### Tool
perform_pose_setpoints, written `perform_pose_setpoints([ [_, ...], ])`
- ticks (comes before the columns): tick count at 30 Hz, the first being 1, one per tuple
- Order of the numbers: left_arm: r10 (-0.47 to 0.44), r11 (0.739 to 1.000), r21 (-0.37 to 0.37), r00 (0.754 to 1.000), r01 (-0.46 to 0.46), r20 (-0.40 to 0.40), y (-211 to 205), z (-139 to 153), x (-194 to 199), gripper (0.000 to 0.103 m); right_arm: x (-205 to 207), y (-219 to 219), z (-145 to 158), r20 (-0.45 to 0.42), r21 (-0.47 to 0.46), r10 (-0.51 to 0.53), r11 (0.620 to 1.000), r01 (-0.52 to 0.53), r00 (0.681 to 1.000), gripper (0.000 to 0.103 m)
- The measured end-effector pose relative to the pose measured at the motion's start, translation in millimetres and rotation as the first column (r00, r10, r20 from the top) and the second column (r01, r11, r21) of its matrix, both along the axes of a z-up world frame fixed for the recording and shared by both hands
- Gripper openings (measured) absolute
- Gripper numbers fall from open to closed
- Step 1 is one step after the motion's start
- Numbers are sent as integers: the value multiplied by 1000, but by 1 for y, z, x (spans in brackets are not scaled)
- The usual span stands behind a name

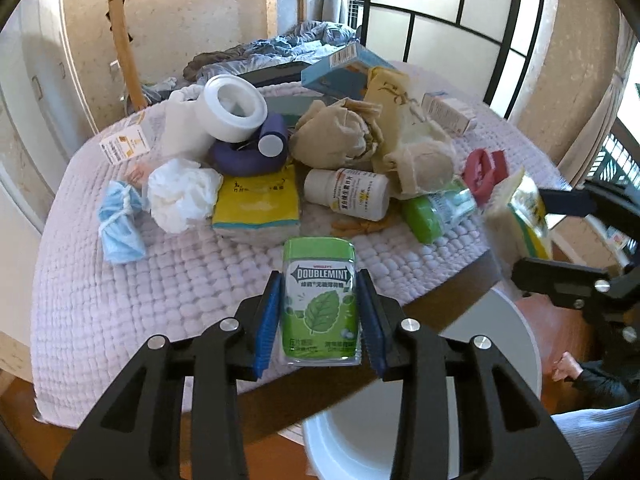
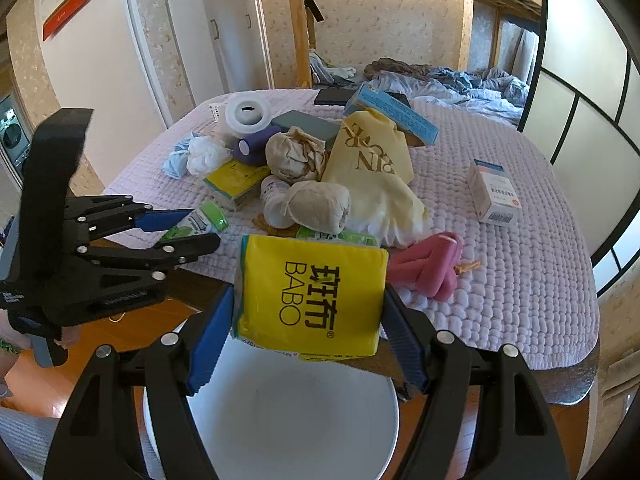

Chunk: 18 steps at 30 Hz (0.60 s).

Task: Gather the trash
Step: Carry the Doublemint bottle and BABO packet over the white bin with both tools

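Note:
A green Doublemint gum box [image 1: 319,300] stands between the blue pads of my left gripper [image 1: 319,276], which is shut on it near the front edge of the lilac-covered table [image 1: 160,300]. The right wrist view shows that gripper [image 2: 188,228] at the left with the green box [image 2: 200,220]. My right gripper [image 2: 310,292] is shut on a yellow BABO tissue pack [image 2: 312,296], held over the white bin [image 2: 280,420] below the table edge. The left wrist view shows the pack [image 1: 516,216] at the right, and the bin [image 1: 400,420] underneath.
A pile fills the middle of the table: crumpled white tissue [image 1: 182,196], blue mask [image 1: 120,224], yellow pack [image 1: 258,200], white pill bottle [image 1: 348,194], green-capped bottle [image 1: 432,212], pink piece [image 2: 432,268], beige bags [image 1: 332,136], boxes [image 2: 494,196]. A person's hand [image 1: 568,364] shows at lower right.

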<state>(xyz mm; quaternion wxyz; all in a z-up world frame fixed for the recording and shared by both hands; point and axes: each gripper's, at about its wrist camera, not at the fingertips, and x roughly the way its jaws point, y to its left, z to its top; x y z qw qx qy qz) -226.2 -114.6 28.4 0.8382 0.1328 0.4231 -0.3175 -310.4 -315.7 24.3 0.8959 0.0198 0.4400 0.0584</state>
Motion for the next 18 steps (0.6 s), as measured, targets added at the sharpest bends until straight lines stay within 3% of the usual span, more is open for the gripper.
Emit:
perform_pose_setpoints([
  [12,30,999,-19,993,-33,-114,11,0,-28,40,-25,-5,-5,-58,27,13,1000,-11,998,71],
  [18,19,1000,-3,992,-19,-123,8,-2,-41,40,-38,-1,-12,-81,27,16,1000,-13,997,71],
])
